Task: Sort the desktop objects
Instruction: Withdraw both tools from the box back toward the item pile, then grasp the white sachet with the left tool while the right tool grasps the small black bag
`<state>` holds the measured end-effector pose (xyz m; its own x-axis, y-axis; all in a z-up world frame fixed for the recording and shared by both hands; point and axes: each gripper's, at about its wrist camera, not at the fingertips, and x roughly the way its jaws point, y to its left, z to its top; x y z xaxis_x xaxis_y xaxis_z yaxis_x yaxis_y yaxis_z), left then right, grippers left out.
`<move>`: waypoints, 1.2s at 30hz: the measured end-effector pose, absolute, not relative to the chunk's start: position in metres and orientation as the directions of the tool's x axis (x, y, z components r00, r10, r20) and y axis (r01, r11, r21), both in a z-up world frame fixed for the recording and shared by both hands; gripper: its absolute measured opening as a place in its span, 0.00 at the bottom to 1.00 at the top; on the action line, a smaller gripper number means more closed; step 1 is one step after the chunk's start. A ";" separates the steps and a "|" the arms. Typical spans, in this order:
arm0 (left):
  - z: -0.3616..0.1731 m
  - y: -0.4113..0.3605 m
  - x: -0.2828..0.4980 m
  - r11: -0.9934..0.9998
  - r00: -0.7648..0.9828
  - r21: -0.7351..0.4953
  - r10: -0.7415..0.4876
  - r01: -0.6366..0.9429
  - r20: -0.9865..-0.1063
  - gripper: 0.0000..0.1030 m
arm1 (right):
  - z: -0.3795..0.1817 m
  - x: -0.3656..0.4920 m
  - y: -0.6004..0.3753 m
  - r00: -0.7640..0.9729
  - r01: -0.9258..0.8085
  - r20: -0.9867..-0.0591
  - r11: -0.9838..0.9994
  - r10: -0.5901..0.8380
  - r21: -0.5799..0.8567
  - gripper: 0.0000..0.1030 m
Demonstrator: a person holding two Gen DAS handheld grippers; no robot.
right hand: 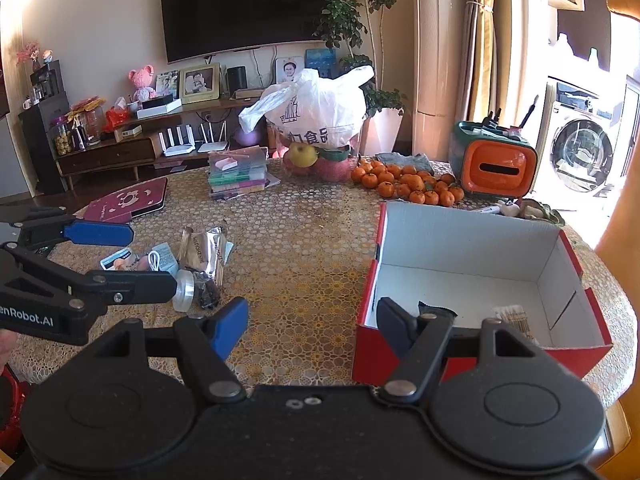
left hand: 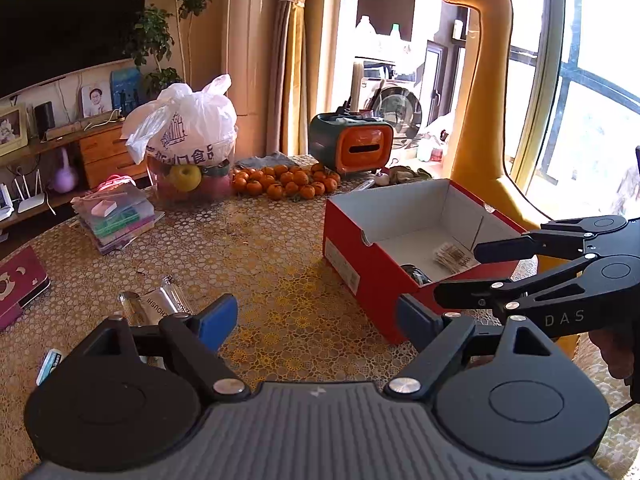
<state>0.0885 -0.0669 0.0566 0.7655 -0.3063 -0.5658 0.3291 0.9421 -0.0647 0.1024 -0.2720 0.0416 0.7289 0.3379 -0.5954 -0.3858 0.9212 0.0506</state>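
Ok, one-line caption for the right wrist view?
Open right gripper hovers beside the red box; small clutter waits left on the table.

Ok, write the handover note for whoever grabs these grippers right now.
Left gripper: open, empty, above the table left of the red box.
Right gripper: open, empty, at the box's near-left corner.
Done: cotton swabs and a dark item lie in the box.
Left: the loose pile on the table, namely silver packets, metal cap, cable pack, small cards.

Matt red cardboard box (right hand: 400,344)
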 end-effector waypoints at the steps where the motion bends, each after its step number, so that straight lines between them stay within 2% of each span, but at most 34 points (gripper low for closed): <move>1: 0.056 -0.064 0.088 0.945 0.768 -0.068 -0.301 0.320 -0.565 0.84 | 0.041 0.102 -0.269 0.732 -0.388 -0.592 0.921 0.337 0.045 0.69; 13: 0.039 -0.031 0.082 0.972 0.792 -0.030 -0.207 0.233 -0.574 0.85 | 0.029 0.105 -0.221 0.730 -0.458 -0.576 0.889 0.369 -0.011 0.69; 29: 0.014 0.030 0.079 0.997 0.815 -0.041 -0.080 0.069 -0.573 0.86 | 0.003 0.124 -0.179 0.667 -0.516 -0.606 0.856 0.434 0.045 0.69; 32: 0.007 0.041 0.079 0.998 0.814 -0.040 -0.059 0.043 -0.578 0.97 | 0.000 0.126 -0.171 0.663 -0.527 -0.609 0.849 0.436 0.034 0.69; 36: 0.000 0.054 0.081 0.999 0.809 -0.048 -0.038 0.012 -0.586 0.97 | -0.007 0.130 -0.161 0.655 -0.539 -0.613 0.842 0.441 0.030 0.69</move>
<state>0.0807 0.0535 0.0000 0.8094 -0.0376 -0.5861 0.0115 0.9988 -0.0482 0.1300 -0.1605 -0.0071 0.6551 0.4411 -0.6134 -0.5389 0.8418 0.0298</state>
